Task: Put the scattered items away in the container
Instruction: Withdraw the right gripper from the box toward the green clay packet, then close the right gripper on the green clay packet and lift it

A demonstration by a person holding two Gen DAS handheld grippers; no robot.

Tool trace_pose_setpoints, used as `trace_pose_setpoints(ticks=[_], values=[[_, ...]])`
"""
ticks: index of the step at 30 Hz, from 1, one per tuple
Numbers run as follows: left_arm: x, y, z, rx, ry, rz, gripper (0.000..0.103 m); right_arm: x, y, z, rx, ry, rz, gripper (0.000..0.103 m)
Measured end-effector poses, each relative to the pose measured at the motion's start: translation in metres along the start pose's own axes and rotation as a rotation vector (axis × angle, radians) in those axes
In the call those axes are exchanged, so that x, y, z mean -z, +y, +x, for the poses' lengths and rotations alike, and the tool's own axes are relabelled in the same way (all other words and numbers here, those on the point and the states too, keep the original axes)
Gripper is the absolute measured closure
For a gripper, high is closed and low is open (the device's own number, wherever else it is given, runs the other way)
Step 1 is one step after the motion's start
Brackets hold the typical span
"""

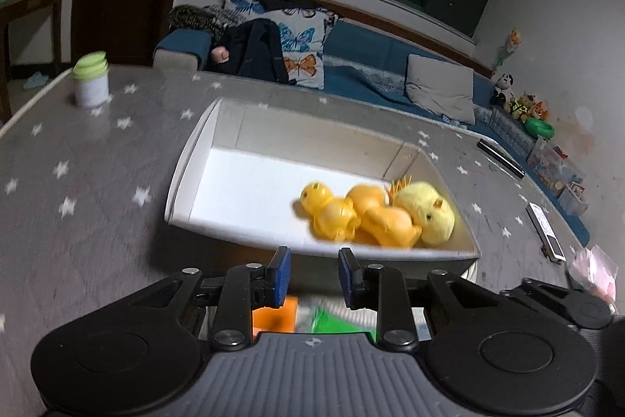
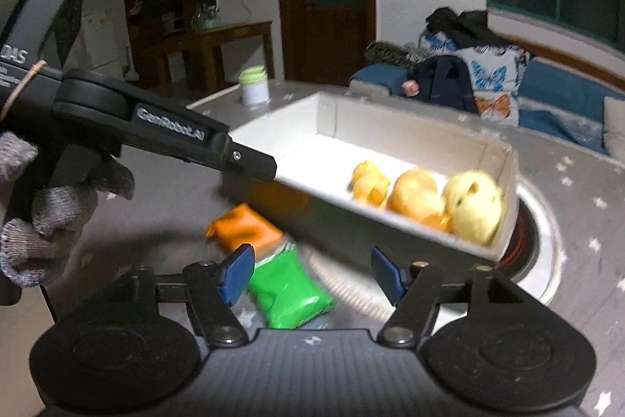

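Left gripper (image 1: 314, 274): blue-padded fingers parted with nothing between them, poised just in front of the near wall of the white box (image 1: 183, 159). Right gripper (image 2: 312, 272): fingers spread wide and unloaded; its left blue pad (image 2: 236, 274) sits at the upper edge of the green packet (image 2: 291, 294), though motion blur leaves it unclear whether the two touch. In the right wrist view the left gripper's black arm (image 2: 172, 135), held by a grey-gloved hand (image 2: 47, 217), reaches toward the box's near left corner.

Green packet and orange packet (image 2: 244, 227): lying side by side on the grey star-printed tabletop (image 1: 78, 182), outside the box and just before its near wall; they also appear, blurred, below the left gripper's fingers.

White box: open-topped, holding a fuzzy yellow chick (image 1: 427, 212) at its right end, with orange-yellow plastic ducks (image 1: 363, 213) clustered against it; the left half of the floor is bare.

Background: a green-lidded white jar (image 1: 91, 79) stands well apart at the far left of the table; a blue sofa (image 1: 371, 65) with butterfly cushions lies behind.
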State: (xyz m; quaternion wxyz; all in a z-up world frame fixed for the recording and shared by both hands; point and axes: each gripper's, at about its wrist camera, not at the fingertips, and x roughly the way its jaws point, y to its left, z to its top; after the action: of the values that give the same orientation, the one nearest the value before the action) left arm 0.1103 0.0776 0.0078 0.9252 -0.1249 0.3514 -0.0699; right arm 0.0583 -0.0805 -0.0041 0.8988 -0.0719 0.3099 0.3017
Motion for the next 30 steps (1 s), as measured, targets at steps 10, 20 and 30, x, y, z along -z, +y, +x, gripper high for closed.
trace_pose_setpoints(ticks=[10,20,30], values=[[0.033,0.02,0.004,0.022,0.1,-0.071,0.074,0.013,-0.001,0.035,-0.037,0.085,0.019,0.035],[0.04,0.028,0.012,0.055,0.146,-0.111,0.073,0.021,0.011,0.038,-0.085,0.13,-0.017,0.036],[0.041,0.03,0.017,0.083,0.172,-0.167,0.072,0.023,0.012,0.033,-0.074,0.122,-0.001,0.036]])
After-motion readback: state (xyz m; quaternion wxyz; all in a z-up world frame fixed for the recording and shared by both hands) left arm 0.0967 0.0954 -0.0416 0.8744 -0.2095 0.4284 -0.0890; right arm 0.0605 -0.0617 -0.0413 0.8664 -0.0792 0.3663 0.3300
